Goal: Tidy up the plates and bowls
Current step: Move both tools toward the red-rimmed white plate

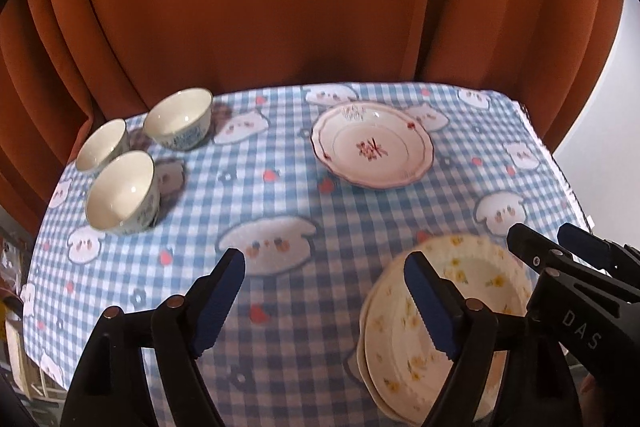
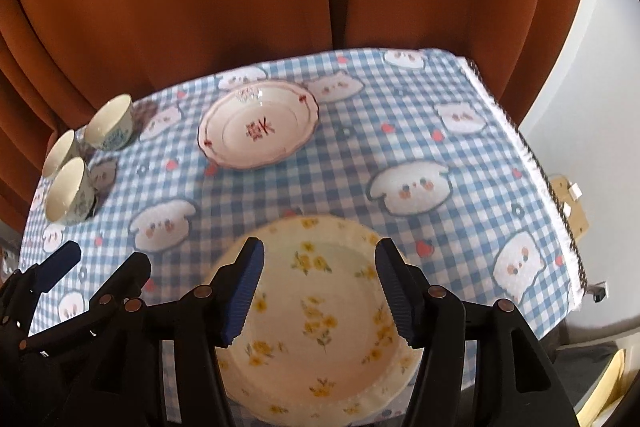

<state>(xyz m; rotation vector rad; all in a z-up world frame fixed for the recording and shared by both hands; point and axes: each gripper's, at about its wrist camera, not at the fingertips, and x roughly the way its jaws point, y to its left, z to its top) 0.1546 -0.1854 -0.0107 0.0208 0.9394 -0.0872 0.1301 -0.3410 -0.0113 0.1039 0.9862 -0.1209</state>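
I have both grippers above a table covered by a blue-and-white checked cloth printed with white cartoon animals (image 1: 280, 187).

Left gripper (image 1: 324, 291): jaws released, blue ribbed pads wide apart, nothing between them but bare cloth. Just right of its right jaw lies the cream plate with yellow flower print (image 1: 460, 327), seated on at least one more plate whose rim shows beneath it; I cannot tell how many.

Right gripper (image 2: 318, 287): jaws released, pads spread above the same yellow-flowered plate (image 2: 320, 315), which sits directly between and below them. I cannot tell whether the pads touch it.

Ahead of the left jaws, to the right, lies the scalloped white plate with a maroon rim line and a red character at its centre (image 1: 372, 147); the character is too blurred to read. Ahead and far left of both jaw pairs stand three white ceramic bowls with blue pattern outside (image 1: 120, 183), upright, clustered close together.

Readable text: the letters "DAS" in white on the black body of the right gripper, seen from the left wrist view. No other writing resolves.

Behind the table hangs a rust-orange curtain (image 2: 240, 7).
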